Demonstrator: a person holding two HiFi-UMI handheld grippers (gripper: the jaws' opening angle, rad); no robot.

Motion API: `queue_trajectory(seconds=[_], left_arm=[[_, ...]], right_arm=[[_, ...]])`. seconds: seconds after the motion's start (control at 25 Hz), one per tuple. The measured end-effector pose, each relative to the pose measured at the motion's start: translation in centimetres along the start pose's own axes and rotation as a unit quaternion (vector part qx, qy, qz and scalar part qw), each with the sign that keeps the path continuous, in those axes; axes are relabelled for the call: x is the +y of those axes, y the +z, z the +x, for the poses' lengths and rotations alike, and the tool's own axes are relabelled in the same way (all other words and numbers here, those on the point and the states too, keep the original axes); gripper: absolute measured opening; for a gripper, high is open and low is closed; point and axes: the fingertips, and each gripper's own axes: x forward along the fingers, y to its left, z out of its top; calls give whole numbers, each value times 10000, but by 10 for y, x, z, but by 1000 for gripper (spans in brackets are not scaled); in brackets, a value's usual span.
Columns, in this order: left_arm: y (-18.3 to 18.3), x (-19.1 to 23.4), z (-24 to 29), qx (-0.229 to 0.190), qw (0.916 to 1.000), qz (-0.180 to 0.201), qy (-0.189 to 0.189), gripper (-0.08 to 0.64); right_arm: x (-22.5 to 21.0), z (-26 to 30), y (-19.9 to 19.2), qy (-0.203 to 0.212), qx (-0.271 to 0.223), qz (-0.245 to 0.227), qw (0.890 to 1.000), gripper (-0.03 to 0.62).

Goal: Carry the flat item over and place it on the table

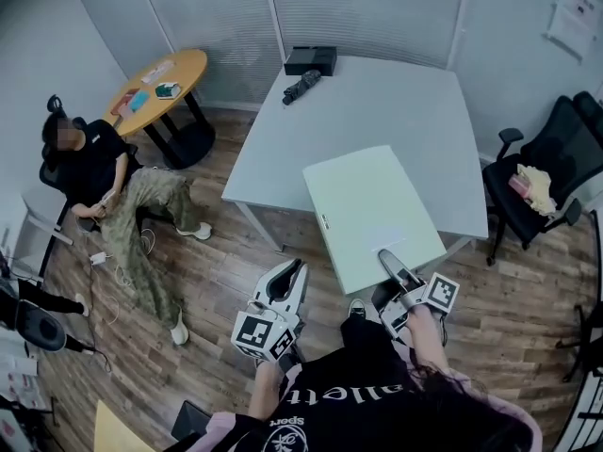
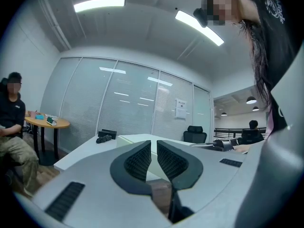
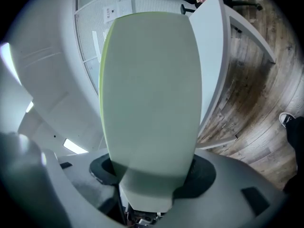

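While your right gripper (image 1: 392, 264) clamps board's (image 1: 367, 210) near edge, left gripper (image 1: 287, 279), at board's 7 o'clock, idles: jaws a slit apart, empty. Board hangs over table's (image 1: 377, 111) near edge, 12 o'clock. Carry looks mostly done; lowering and release left.

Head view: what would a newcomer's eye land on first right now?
The pale green board, clamped at its near edge in the right tool and reaching over the white table's near edge, dominates the middle. The left tool hangs empty beside it over the wood floor, jaws nearly together. At far left a person sits beside a round wooden table.
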Motion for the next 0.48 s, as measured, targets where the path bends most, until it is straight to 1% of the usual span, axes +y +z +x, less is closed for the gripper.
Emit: queue_trajectory(seconds=[0.2,0.28,0.48], left_arm=[[18,13,60,-80,9998,165,34,55],[21,18,81,-60,9997,209,62,55],[26,28,122,-44,9994,301,152,55]], right_arm=[[2,35,55,-1,67,-127,9999,284],[1,46,74,21,74,-98,9999,284],[-6,68,109,-29,155,-52,9999,284]])
